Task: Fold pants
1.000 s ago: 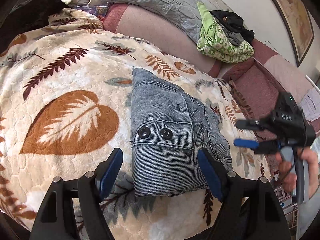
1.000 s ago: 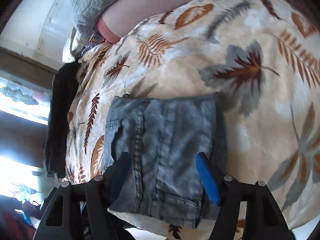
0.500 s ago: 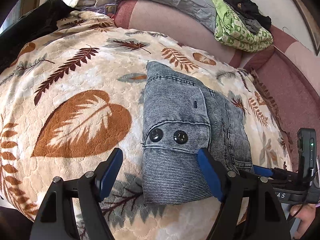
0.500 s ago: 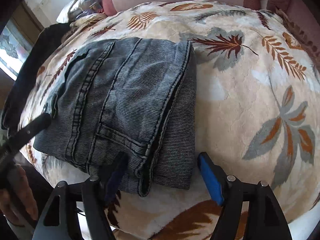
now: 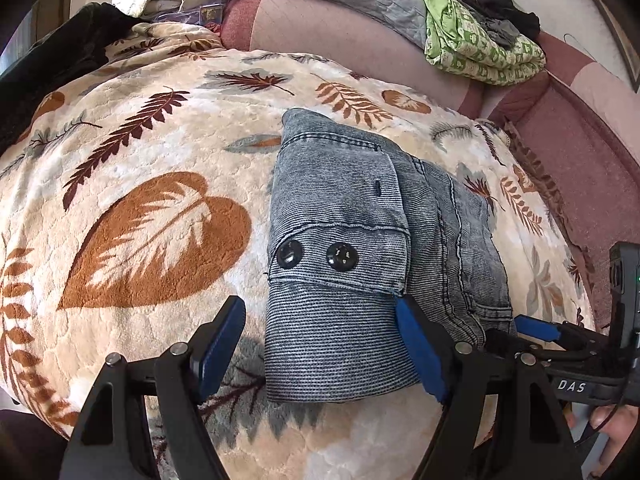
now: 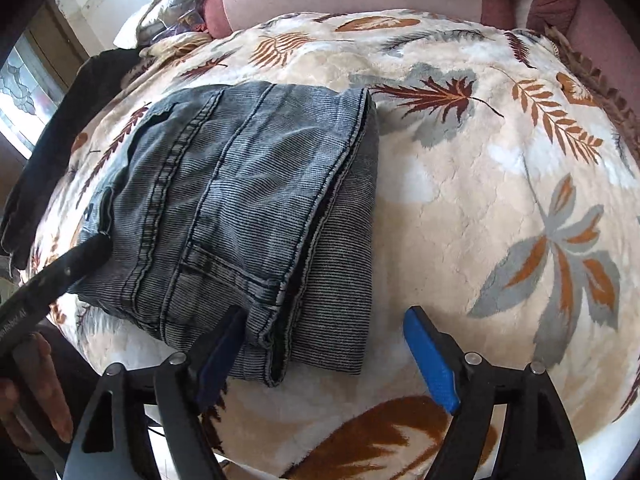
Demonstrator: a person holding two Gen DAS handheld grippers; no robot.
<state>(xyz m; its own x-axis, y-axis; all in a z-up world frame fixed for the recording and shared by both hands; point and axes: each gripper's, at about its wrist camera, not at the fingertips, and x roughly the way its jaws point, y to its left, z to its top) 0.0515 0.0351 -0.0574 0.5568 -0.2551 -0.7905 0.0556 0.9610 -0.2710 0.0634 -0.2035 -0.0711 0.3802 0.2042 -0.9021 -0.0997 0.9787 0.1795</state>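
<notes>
Two wrist fisheyes, both close above the bed, angled steeply down.

The left view looks past its blue-padded tongs [image 5: 320, 350] toward the sofa back; the right view looks past its own tongs [image 6: 324, 352] toward the same side. Both share the folded grey-blue denim pants [image 5: 360, 280] [image 6: 248, 208] and the cream leaf-print plush blanket [image 5: 140, 152] [image 6: 460, 200], each glimpsing the other tongs.
</notes>
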